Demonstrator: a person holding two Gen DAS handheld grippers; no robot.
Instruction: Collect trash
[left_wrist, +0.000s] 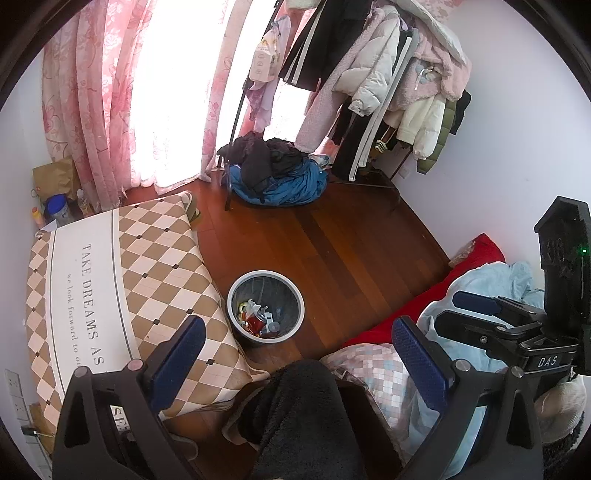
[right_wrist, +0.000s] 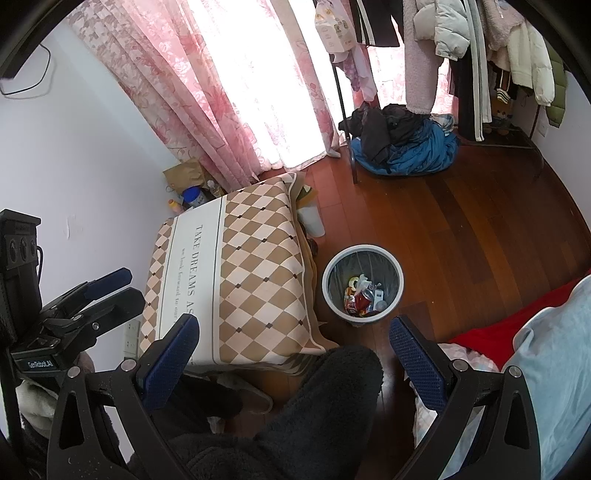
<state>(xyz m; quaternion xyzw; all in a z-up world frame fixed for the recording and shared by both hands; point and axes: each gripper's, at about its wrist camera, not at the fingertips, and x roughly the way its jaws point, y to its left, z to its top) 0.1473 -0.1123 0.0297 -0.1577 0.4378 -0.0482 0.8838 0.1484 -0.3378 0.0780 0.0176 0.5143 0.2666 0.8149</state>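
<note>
- The bin (left_wrist: 266, 308) stands on the wood floor (left_wrist: 351, 236), just beside the corner of a checked cloth (left_wrist: 155, 273) draped over some low piece of furniture; a dark liner (right_wrist: 364, 271) sits inside it.
- Wrappers (right_wrist: 364, 299) lie at the bottom, with plenty of room above them.
- The left tongs (left_wrist: 299, 338) hang released above the bin, holding nothing.
- The right tongs (right_wrist: 295, 341) are spread just as wide, also bare, and well above the floor.
- A dark fleecy knee (right_wrist: 332, 398) fills the gap below both pairs.
- Beyond, a heap of blue and black clothes (left_wrist: 275, 173) lies by the pink curtains (left_wrist: 110, 92), under a loaded coat rack (left_wrist: 388, 74).
- No loose trash shows on the open floor, so I judge the liner's rim to be the sensible thing to gather.
- To do it well: come down straight, pinch the liner edge on opposite sides, and lift evenly so nothing spills.
</note>
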